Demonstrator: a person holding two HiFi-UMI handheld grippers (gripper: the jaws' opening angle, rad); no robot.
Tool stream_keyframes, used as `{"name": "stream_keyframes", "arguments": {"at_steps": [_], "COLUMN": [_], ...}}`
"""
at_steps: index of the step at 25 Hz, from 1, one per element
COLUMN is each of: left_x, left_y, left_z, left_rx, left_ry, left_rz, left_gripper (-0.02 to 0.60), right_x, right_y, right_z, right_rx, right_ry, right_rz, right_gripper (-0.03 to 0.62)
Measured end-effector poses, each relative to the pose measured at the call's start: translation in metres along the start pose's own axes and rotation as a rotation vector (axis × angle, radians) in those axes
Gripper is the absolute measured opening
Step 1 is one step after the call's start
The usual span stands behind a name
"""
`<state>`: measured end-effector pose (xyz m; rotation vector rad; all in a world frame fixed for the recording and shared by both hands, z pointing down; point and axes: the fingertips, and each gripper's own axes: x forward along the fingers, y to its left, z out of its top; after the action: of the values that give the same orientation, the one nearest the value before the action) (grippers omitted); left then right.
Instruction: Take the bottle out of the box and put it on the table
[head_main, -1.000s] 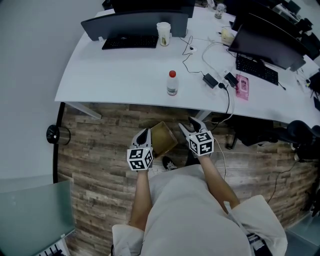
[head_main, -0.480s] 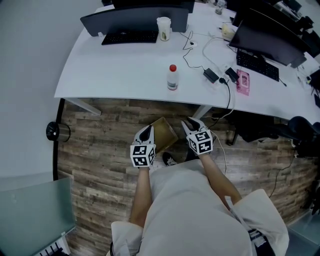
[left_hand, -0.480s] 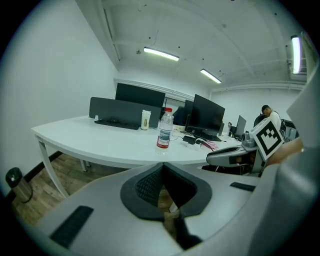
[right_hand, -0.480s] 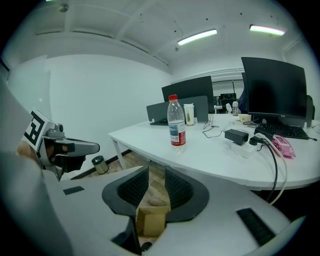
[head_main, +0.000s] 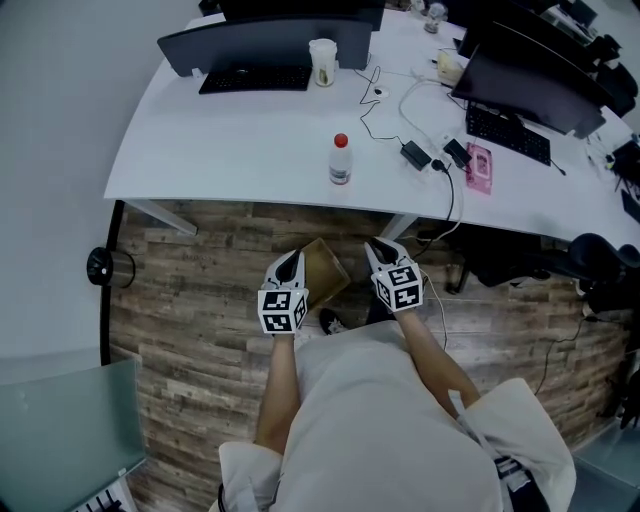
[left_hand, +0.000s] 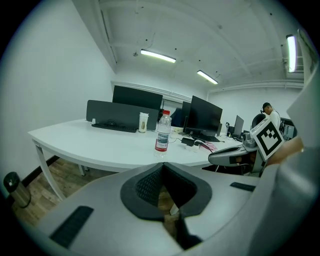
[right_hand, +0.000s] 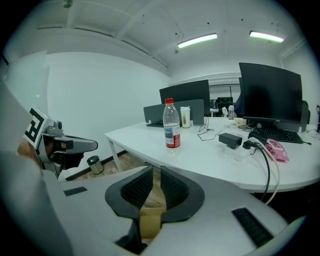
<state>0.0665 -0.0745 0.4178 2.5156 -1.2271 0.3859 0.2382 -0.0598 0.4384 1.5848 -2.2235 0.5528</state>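
The bottle (head_main: 340, 160) stands near the table's (head_main: 230, 140) front edge, well apart from both grippers. The left gripper (head_main: 290, 260) is clenched and empty. The right gripper (head_main: 377, 245) is closing on nothing, with the box (head_main: 322, 268) between the two.

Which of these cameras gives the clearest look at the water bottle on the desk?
The right gripper view: the bottle stands large and upright on the white table, red cap and label clear. The left gripper view shows the bottle smaller; the head view shows the bottle tiny, from above.

Bare tabletop (head_main: 230, 150) is left free left of bottle (head_main: 340, 160); right side is crowded by cables (right_hand: 269, 172) and adapter (head_main: 413, 154); table edge is overhung above box (head_main: 325, 272).
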Motion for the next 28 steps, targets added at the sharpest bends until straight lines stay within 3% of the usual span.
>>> {"name": "stream_keyframes", "arguments": {"at_steps": [9,28], "left_x": [0.003,0.004], "left_y": [-0.007,-0.009], "left_z": [-0.006,-0.011], "left_rx": [-0.008,-0.015], "left_ry": [0.016,0.033], "left_rz": [-0.028,-0.042], "left_gripper": [0.014,0.013], "right_x": [-0.003,-0.003], "right_y": [-0.014,-0.009], "right_z": [-0.003,-0.008], "right_rx": [0.023,0.016], "right_ry": [0.004,0.011], "right_rz": [-0.031,-0.019], "right_gripper": [0.040,0.038]}}
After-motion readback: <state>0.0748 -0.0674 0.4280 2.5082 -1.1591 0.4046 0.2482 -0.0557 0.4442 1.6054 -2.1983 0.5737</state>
